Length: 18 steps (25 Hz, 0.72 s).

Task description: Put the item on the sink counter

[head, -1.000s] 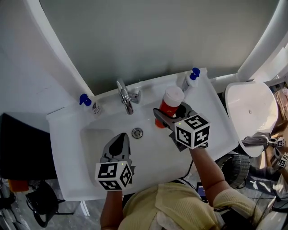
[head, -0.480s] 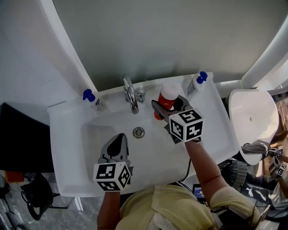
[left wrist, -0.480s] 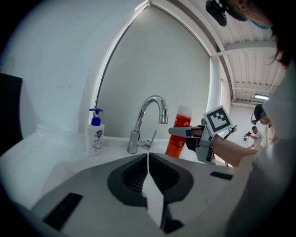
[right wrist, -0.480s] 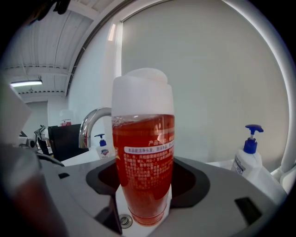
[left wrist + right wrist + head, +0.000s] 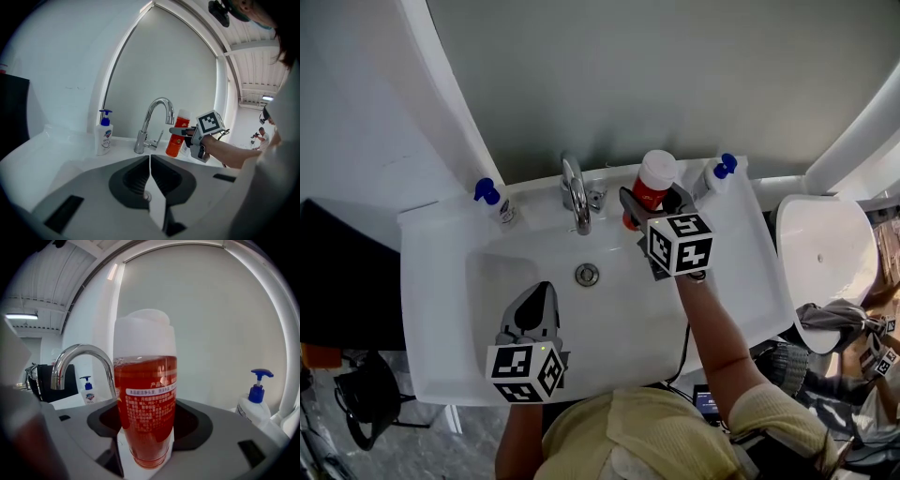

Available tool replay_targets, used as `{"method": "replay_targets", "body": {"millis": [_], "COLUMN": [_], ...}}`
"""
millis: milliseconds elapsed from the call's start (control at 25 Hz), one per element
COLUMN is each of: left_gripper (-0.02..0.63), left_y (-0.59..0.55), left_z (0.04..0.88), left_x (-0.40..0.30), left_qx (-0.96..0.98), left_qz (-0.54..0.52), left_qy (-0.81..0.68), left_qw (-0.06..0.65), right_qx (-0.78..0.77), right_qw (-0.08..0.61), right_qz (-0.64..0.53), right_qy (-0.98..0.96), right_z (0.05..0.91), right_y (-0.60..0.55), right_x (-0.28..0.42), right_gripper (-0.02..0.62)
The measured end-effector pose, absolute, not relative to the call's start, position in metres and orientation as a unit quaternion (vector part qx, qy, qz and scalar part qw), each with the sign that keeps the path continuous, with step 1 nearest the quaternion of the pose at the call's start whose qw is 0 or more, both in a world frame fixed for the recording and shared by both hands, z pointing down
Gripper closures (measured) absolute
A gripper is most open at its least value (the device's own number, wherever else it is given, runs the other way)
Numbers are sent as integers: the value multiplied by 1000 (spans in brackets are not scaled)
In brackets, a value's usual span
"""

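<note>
The right gripper [image 5: 654, 208] is clamped on the red bottle [image 5: 145, 399] with a white cap. The bottle stands upright over the back ledge of the sink counter [image 5: 431, 253], at 3 o'clock from the faucet [image 5: 575, 195], between it and a blue-pump soap bottle [image 5: 718, 174]. The left gripper [image 5: 150, 164] hangs over the basin at 7 o'clock from the drain [image 5: 587, 275], its jaws pressed together on nothing.

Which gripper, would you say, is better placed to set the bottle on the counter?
Right. The right gripper holds the bottle beside the faucet; the left gripper is shut and empty.
</note>
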<state>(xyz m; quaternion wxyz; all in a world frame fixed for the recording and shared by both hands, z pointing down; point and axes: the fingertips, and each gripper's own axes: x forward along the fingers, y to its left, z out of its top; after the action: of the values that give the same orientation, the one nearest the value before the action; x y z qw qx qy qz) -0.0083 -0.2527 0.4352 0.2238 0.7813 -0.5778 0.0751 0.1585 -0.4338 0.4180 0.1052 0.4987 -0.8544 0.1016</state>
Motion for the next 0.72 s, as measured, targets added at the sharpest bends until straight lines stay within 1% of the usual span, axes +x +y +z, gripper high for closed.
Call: {"method": "replay_targets", "body": {"millis": [720], "left_gripper": [563], "left_y": [-249], "left_z": [445], "left_x": [-28], "left_qx": [762], "left_qz": [81], "left_qy": [-600], "left_qw": [229], "right_qx": [523], "right_qw": [106], "right_qz": [95], "right_qy": [-840], "right_z": [432], "right_y": [-474], "right_x": [165], "right_gripper": [296]}}
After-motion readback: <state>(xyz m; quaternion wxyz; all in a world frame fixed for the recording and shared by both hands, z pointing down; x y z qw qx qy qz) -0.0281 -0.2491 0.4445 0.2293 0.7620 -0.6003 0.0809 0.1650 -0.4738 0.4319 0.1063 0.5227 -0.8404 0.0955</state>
